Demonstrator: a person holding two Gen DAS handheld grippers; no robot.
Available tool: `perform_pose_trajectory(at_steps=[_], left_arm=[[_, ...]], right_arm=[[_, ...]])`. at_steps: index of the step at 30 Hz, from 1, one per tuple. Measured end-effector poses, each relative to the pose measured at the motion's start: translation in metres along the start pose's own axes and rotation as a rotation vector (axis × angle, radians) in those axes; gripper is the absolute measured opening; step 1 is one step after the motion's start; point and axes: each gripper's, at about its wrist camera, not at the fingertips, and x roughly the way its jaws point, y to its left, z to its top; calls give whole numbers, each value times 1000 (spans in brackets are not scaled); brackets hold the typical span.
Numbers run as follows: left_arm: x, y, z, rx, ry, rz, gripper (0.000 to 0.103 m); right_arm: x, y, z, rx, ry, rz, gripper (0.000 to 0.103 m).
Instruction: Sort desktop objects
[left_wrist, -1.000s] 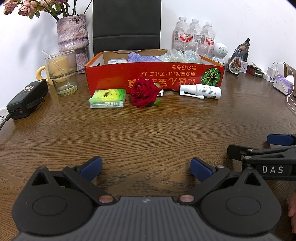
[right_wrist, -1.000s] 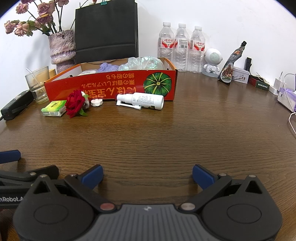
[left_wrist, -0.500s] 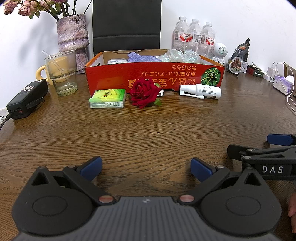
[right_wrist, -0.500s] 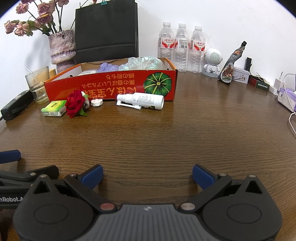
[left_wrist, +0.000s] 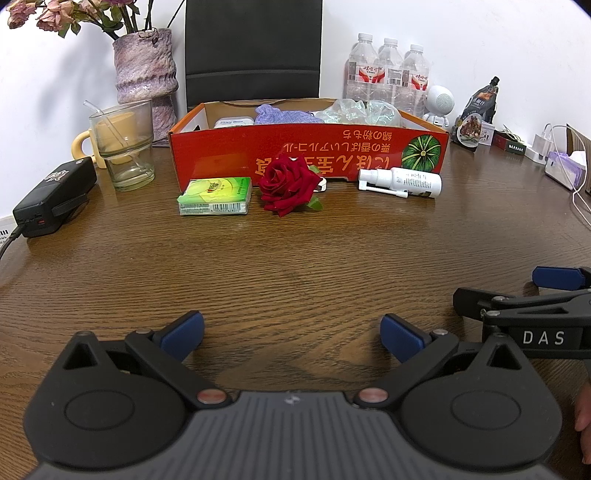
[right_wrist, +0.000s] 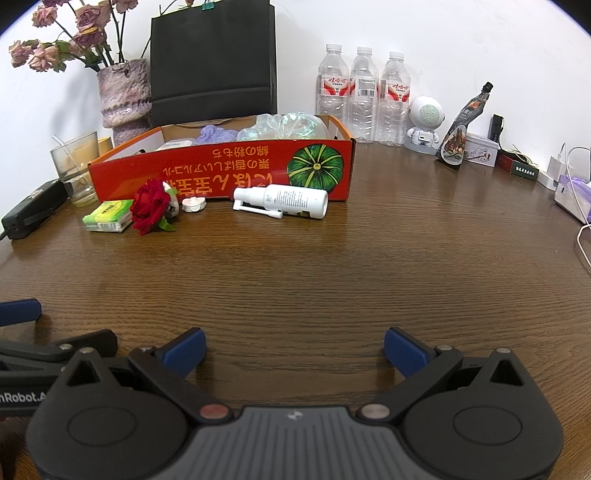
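You've got a big wooden table (left_wrist: 295, 266) in front of you, and the largest thing on it is the red box (left_wrist: 306, 155) at the far side, open on top, with a blue cloth (left_wrist: 282, 112) and some crumpled clear plastic (left_wrist: 358, 110) already lying inside.

Behind the box, against the wall, there's a black bag (right_wrist: 212, 55), with a purple vase (left_wrist: 146, 74) of dried flowers off to the left and three water bottles (right_wrist: 364, 92) lined up to the right.

Your loose stuff is all lying right along the near wall of the box. From left to right: a green tissue pack (left_wrist: 216, 195), a red rose (left_wrist: 288, 182) just beside it, a little white round cap thing (right_wrist: 194, 204) mostly tucked behind the rose, then a white spray bottle (left_wrist: 400, 181) on its side, nozzle pointing left. A glass cup (left_wrist: 123, 144) with a straw sits farther left, near a black charger (left_wrist: 55, 197).

Both your claws are down low at the near edge, well apart from all of that. Your left gripper (left_wrist: 291, 334) is spread wide with nothing between its blue pads. Same deal with your right gripper (right_wrist: 295, 345), released and empty, and it's sitting just beside the left one.
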Motion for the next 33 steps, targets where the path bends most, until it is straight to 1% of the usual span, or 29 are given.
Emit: perform_pose_trajectory(at_steps=[16,21,23,24,25,26,28,29,30,33], left_arm=[[0,1,0,1,1,1,103],[1,0,1,-5,-6,12,103],[-3,3,4,-5,-37,36,103],[-8,5,10,14,-63,47,103],[-13,9,17,32,-90,56,103],[-18,15,29,46,-118,59,103],[-20,29,54,54,-152,51,103],[-17,36,64,50,-158,45,103],[-7,39,66,42,-149,50,103],[23,49,71,16,-121,65,103]], right_arm=[[0,0,0,-1,0,0,103],[0,-1,1,6,0,-4,103],[0,-3,2,0,3,29,102],[-3,-7,8,10,19,69,99],[-6,-10,14,21,33,109,93],[-12,-13,22,34,25,141,91],[-28,-12,45,10,-54,176,92],[-32,-9,56,-25,-89,187,92],[-35,-5,67,-59,-122,199,92],[-12,4,98,-93,-118,274,91]])
